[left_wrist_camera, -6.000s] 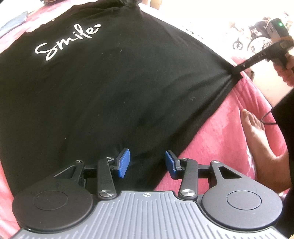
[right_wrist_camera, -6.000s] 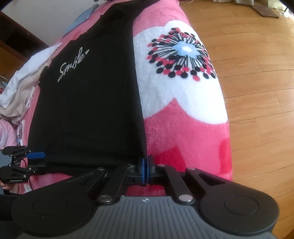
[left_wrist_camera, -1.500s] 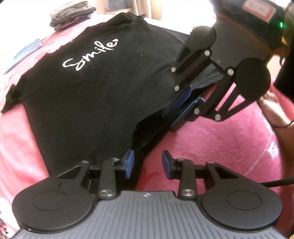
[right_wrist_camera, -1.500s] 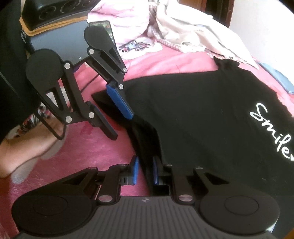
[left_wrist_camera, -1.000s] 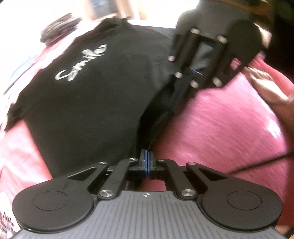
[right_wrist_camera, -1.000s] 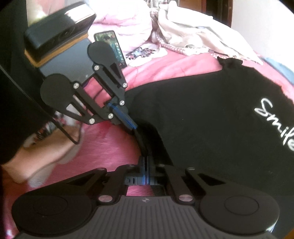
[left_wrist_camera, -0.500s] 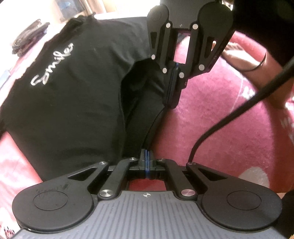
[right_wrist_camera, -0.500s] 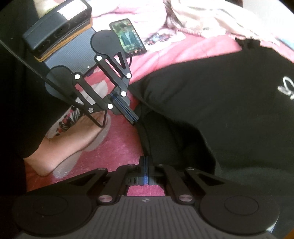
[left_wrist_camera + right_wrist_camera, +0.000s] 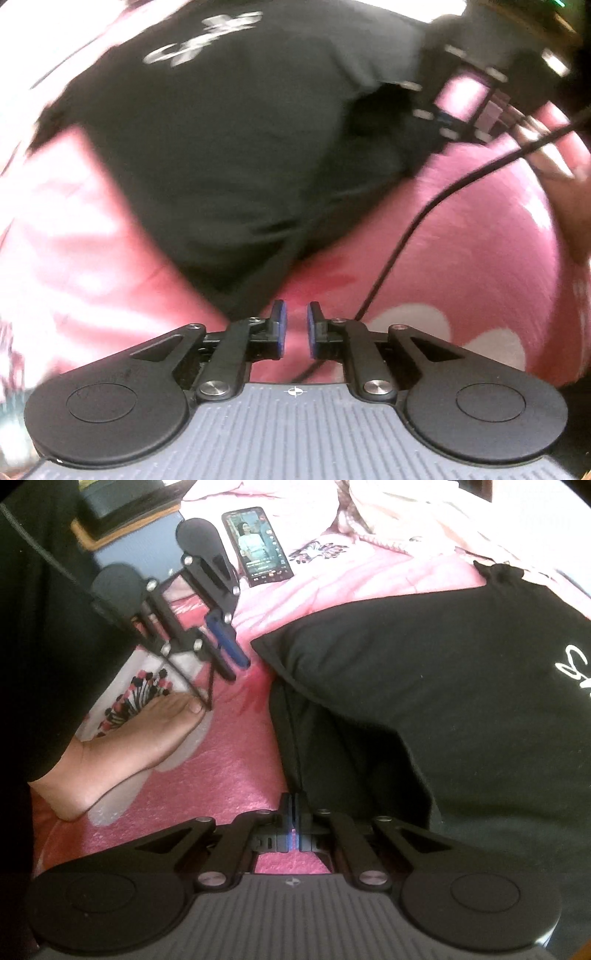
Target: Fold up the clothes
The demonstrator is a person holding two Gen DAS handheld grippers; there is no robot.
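A black T-shirt [image 9: 424,672] with white lettering [image 9: 199,40] lies on the pink blanket [image 9: 229,768]; its near hem is doubled over into a fold. My right gripper [image 9: 293,805] is shut on the shirt's edge at the fold's corner. My left gripper [image 9: 296,325] is open by a small gap, nothing between its blue pads, and sits just off the shirt's near corner over the blanket. The right wrist view shows the left gripper [image 9: 238,666] to the left of the shirt, clear of the cloth. The left wrist view is motion-blurred, with the right gripper [image 9: 454,107] a smear at upper right.
A phone [image 9: 258,546] with a lit screen lies on the blanket beyond the left gripper. A person's bare foot [image 9: 129,738] rests on the blanket at left. Pale crumpled clothes [image 9: 424,513] are piled at the back. A black cable [image 9: 406,229] crosses the blanket.
My left gripper has opened, let go of the shirt's hem and drawn back off the cloth. The right gripper stays shut on the hem.
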